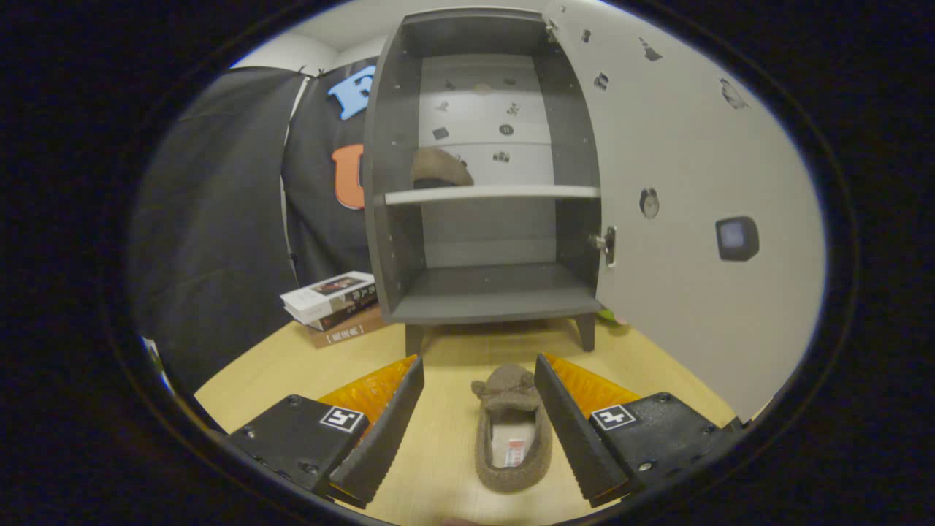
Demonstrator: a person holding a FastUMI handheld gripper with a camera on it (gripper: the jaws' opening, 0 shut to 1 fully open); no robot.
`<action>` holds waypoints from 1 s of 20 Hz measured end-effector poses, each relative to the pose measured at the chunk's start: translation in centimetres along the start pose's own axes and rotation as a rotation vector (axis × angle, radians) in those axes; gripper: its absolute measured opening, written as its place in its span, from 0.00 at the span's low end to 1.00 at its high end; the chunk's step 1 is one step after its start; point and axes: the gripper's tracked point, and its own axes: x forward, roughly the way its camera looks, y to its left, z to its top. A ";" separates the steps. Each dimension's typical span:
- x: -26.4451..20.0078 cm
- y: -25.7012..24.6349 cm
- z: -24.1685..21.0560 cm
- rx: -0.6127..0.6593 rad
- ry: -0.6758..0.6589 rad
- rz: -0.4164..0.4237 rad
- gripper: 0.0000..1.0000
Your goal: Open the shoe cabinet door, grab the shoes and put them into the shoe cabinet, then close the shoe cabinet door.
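Gripper fingers spread wide, not touching the brown fuzzy slipper lying between them on the pale wooden table; advise lowering squarely, pinching its sidewall before lifting toward the open dark-grey cabinet.

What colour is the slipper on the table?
Brown, fuzzy slipper, between the open gripper fingers, gripper view.

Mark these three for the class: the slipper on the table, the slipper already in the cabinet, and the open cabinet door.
slipper on the table [511, 431], gripper view, its opening, between the open claw's fingers
slipper in the cabinet [440, 168], gripper view, its upper
cabinet door [694, 241], gripper view, inner face
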 end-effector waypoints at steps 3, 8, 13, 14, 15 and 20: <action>3.4 -0.5 -6.1 -0.024 0.162 -0.006 0.92; 5.2 -1.2 -8.9 -0.060 0.212 -0.048 0.82; 6.4 -0.9 -10.1 -0.042 0.262 -0.015 0.63; 6.5 -1.0 -10.2 -0.044 0.266 -0.006 0.63; 6.7 -1.2 -10.2 -0.035 0.259 -0.008 0.62; 7.4 -0.6 -9.4 0.015 0.202 0.097 0.28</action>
